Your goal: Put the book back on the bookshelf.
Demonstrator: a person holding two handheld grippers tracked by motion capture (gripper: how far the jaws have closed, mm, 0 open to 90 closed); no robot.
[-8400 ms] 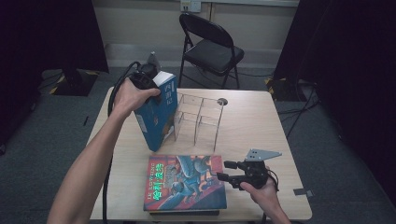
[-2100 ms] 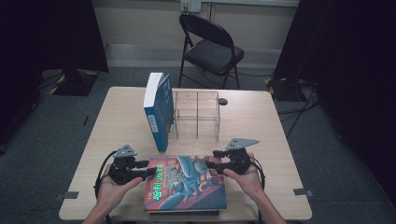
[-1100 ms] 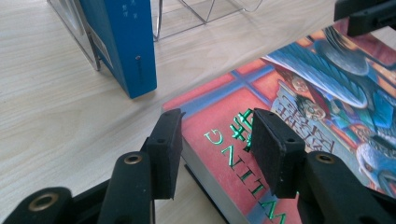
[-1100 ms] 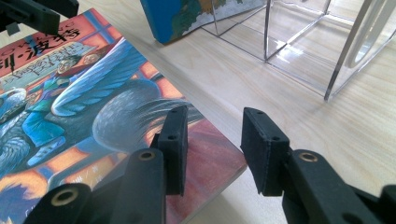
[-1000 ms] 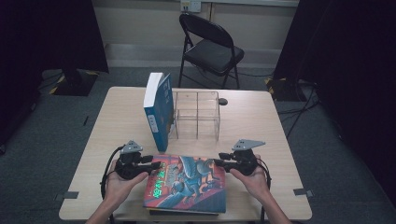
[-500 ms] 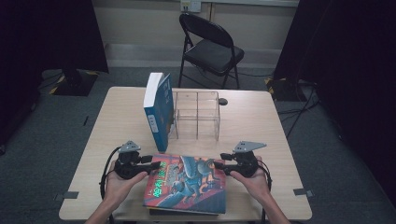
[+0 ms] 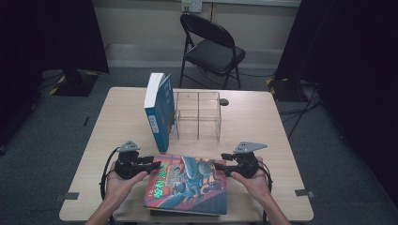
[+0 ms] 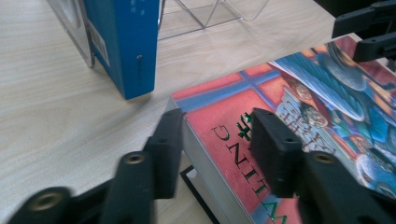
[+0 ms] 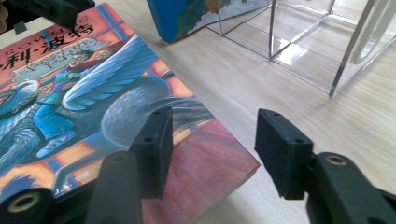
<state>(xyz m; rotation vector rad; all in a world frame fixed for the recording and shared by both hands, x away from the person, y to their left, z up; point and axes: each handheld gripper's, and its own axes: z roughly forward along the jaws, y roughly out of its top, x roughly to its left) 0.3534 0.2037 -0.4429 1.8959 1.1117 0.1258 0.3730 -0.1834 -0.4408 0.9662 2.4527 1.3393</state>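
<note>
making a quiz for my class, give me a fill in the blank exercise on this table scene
1. The red picture book lies ____ on the table.
2. The blue book stands upright against the clear ____.
3. The left claw and right claw are both ____, one at each side edge of the picture book.
4. Behind the table stands a black folding ____.

Missing words: flat; rack; open; chair

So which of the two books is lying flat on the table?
The red illustrated book at the near edge lies flat, cover up, between the left gripper and right gripper. The blue book stands upright against the clear rack.
</note>
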